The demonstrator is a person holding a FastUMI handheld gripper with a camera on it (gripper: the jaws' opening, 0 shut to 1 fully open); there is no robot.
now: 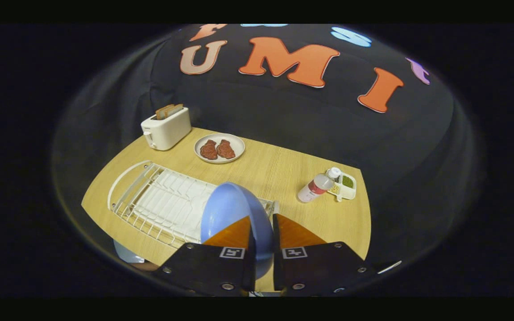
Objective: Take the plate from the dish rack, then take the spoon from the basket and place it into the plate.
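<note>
The claw [261,232] pinches the blue plate [230,209] by its rim, above the rack [150,200]. Step 1 looks underway; setting it down and fetching the spoon remain.

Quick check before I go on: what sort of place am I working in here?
Likely a mock kitchen counter in a booth: a wooden table holds a toaster, a dish rack and a plate of meat. The gripper grips a blue plate.

Claw [261,234] closed narrow, both fingers [234,234] pinching the blue plate [228,207] on edge
</note>
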